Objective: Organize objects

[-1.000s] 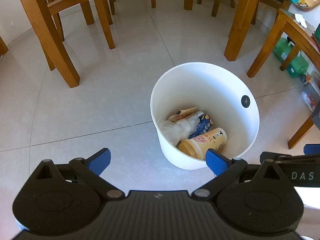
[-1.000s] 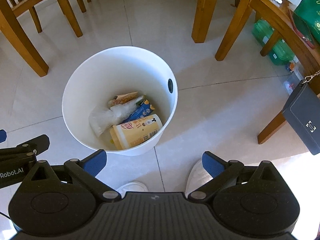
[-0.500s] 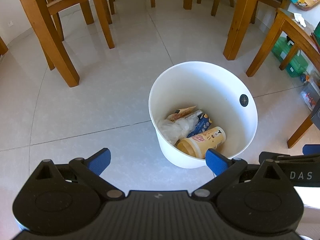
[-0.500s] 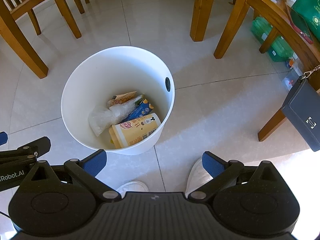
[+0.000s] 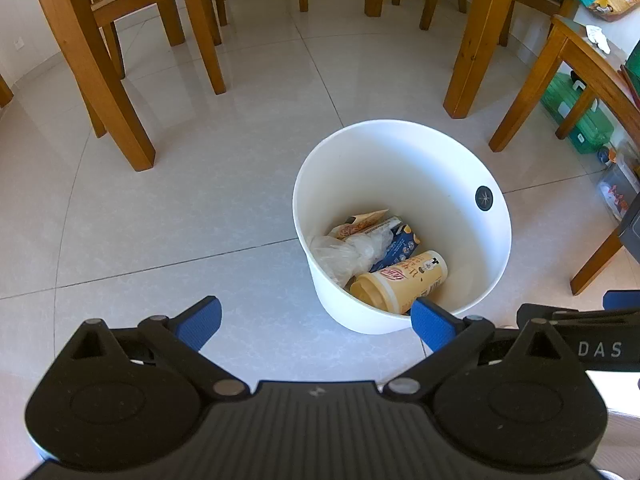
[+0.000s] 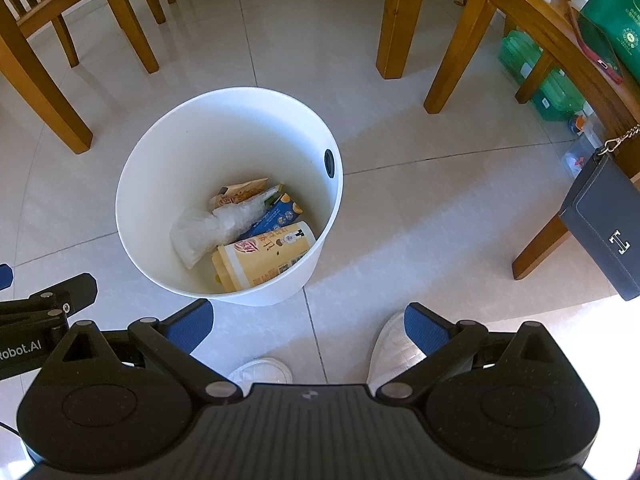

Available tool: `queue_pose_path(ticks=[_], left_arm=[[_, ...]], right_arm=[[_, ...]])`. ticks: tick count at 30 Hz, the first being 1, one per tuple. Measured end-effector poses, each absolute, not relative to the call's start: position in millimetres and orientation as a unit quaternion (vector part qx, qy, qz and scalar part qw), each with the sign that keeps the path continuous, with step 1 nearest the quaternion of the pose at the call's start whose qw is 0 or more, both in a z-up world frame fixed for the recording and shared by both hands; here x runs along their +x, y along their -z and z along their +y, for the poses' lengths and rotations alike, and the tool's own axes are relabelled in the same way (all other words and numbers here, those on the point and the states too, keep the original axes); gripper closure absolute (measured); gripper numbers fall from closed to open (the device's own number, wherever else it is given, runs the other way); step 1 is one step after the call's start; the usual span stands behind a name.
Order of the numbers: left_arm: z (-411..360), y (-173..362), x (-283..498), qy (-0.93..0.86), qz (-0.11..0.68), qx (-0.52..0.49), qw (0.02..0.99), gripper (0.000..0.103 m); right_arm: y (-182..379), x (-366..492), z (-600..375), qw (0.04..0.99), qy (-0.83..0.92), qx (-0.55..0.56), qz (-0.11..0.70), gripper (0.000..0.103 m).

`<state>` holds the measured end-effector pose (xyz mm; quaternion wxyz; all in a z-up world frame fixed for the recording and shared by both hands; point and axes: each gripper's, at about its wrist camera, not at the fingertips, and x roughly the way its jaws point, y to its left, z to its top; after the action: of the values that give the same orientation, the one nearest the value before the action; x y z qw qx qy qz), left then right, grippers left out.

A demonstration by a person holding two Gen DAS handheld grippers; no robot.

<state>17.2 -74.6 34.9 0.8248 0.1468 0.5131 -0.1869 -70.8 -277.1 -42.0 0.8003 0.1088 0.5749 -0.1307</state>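
Observation:
A white bin (image 5: 444, 160) stands on the tiled floor; it also shows in the right wrist view (image 6: 224, 120). Inside lie a yellow cup (image 5: 400, 282) (image 6: 264, 256) on its side, a blue carton (image 5: 398, 246) (image 6: 276, 212), a clear plastic bag (image 5: 348, 250) (image 6: 212, 228) and an orange wrapper (image 5: 360, 222) (image 6: 240, 192). My left gripper (image 5: 316, 320) is open and empty, held above the floor just left of the bin's near side. My right gripper (image 6: 308, 320) is open and empty, above the floor just right of the bin's near side.
Wooden chair and table legs (image 5: 472, 40) ring the floor behind the bin. A green crate (image 6: 536, 76) sits under the table at right. A dark handbag (image 6: 604, 228) hangs at right. The person's white shoes (image 6: 396, 348) are below my right gripper.
Both grippers have drawn slightly back and up from the bin. Both stay open and empty; the bin's contents have not moved.

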Motion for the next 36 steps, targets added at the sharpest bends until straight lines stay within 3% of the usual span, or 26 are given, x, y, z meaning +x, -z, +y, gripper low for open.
queue_pose_path(ticks=[36], left_arm=[[-80.0,-28.8,14.7,0.189,0.524,0.141,0.818,0.002]], right_arm=[[46.2,-70.4,-278.9,0.794,0.133,0.114,0.583,0.000]])
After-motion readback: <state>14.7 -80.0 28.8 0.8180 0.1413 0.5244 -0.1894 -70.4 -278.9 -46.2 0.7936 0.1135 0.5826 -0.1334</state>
